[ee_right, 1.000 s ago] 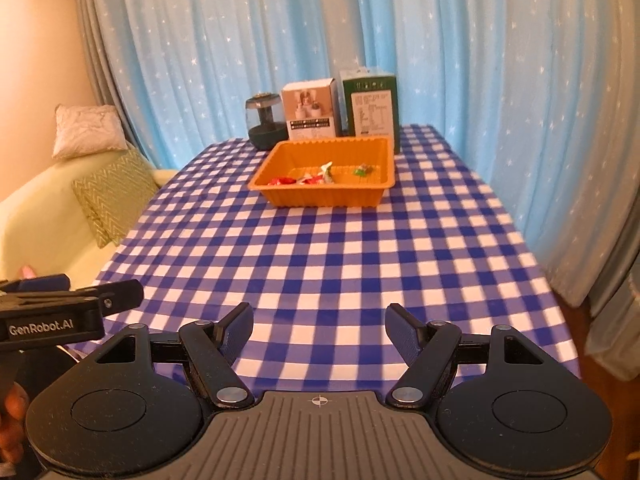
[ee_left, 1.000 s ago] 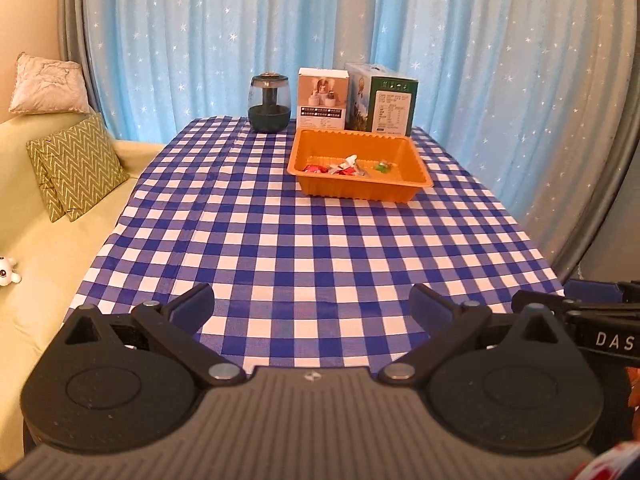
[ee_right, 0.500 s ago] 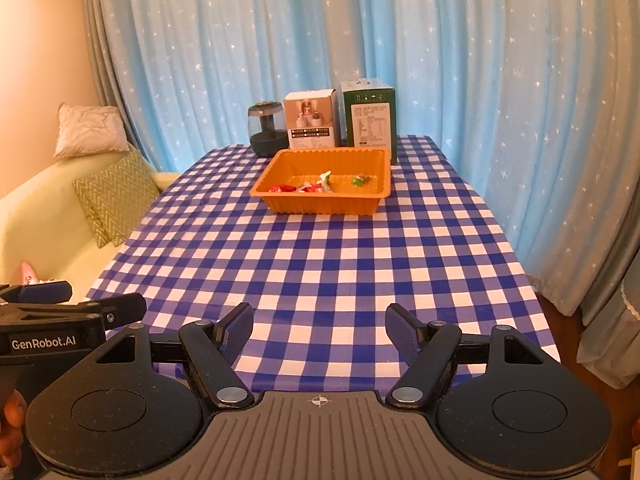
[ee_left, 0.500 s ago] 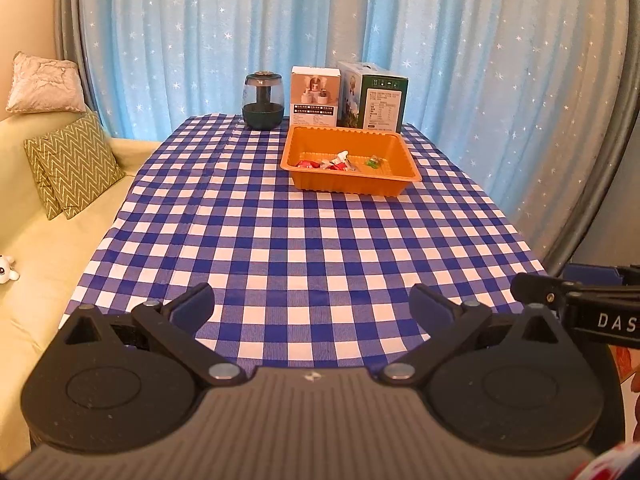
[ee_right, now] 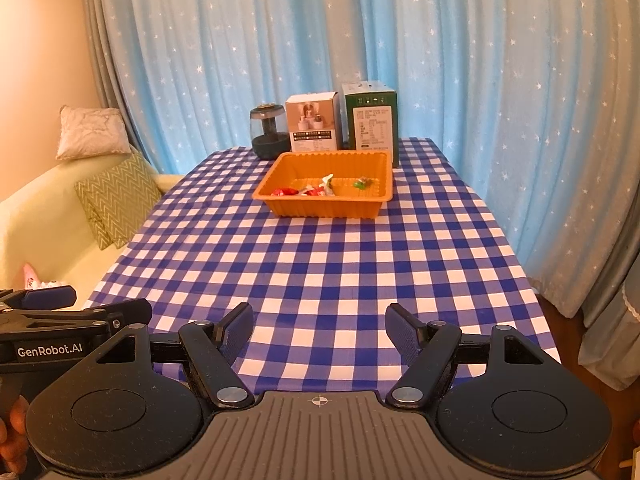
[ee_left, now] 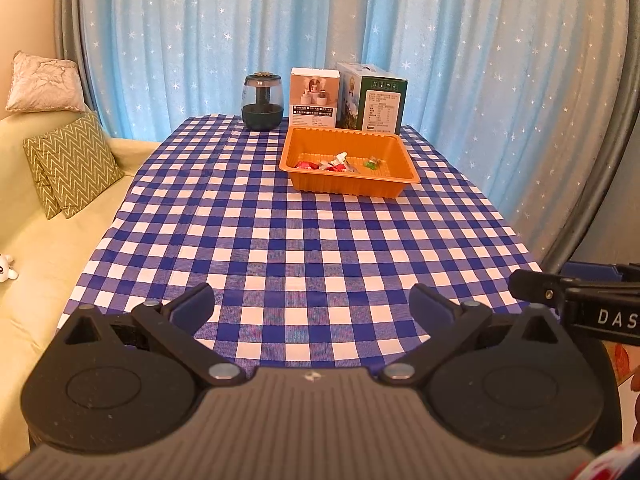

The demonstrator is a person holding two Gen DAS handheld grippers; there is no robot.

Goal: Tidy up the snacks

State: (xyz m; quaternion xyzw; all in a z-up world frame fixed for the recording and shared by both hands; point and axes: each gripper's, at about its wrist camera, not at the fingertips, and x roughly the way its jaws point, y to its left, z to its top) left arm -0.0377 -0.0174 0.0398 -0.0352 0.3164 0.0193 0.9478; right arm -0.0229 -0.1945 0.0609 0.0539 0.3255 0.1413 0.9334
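Both my left gripper (ee_left: 312, 306) and right gripper (ee_right: 319, 326) gape wide, empty, at the near table edge; wrapped snacks (ee_right: 316, 189) already lie in the far orange tray (ee_right: 320, 206), so I judge no reach needed.

Tabletop (ee_left: 304, 240) w/ blue-white check cloth. At far end: orange tray (ee_left: 348, 188) right of centre; behind it, along back edge, dark jar (ee_left: 262, 102), white box (ee_left: 315, 98), green box (ee_left: 374, 98) side by side. Near half of tabletop bare.
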